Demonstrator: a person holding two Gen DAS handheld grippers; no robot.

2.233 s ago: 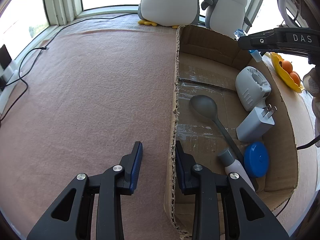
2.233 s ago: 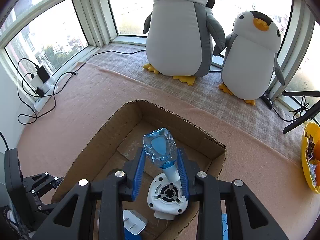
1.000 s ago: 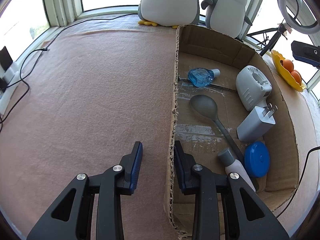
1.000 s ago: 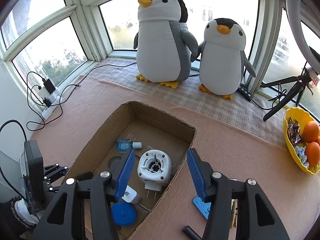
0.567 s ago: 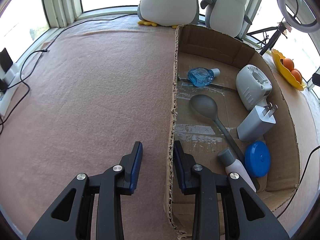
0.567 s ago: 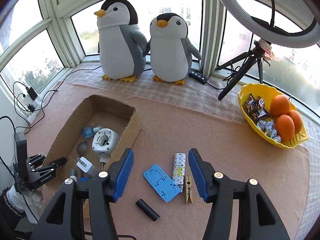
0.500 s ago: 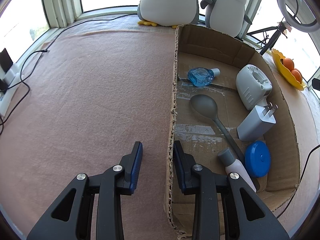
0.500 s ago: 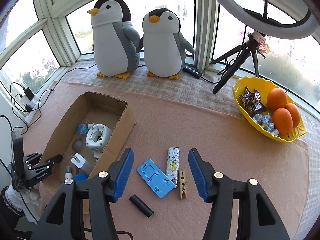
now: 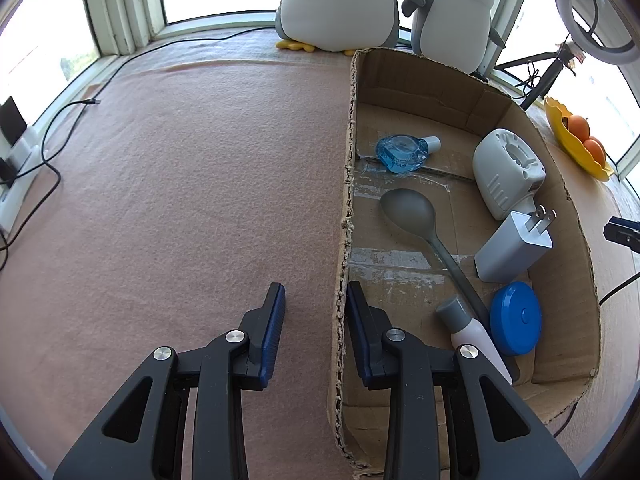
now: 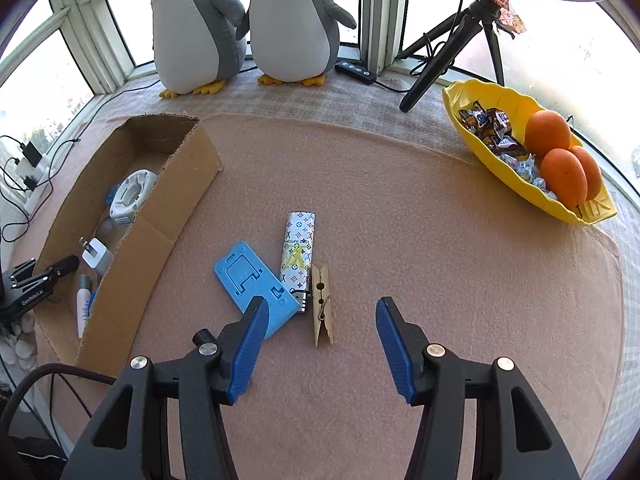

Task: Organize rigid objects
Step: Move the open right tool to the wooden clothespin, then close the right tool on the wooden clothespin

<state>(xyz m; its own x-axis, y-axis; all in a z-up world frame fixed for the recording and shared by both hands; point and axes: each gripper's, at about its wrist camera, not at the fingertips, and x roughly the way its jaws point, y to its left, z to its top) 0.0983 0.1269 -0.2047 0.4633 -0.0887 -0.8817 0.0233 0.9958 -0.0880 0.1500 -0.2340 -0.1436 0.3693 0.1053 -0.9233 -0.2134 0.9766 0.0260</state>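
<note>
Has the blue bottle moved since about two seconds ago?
Yes. The blue bottle was held above the cardboard box in the right tongs; now it lies on the box floor near the far wall, beyond the grey spoon.

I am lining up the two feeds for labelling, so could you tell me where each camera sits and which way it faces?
Left wrist: on the left gripper, looking down along its fingers, which straddle the near wall of the cardboard box; both black fingers show.
Right wrist: on the right gripper, looking down and forward at the clothespin, blue phone stand and patterned lighter; both open fingers show.
Shared: the box, the two plush penguins, the yellow fruit bowl; each view glimpses the other gripper.
</note>
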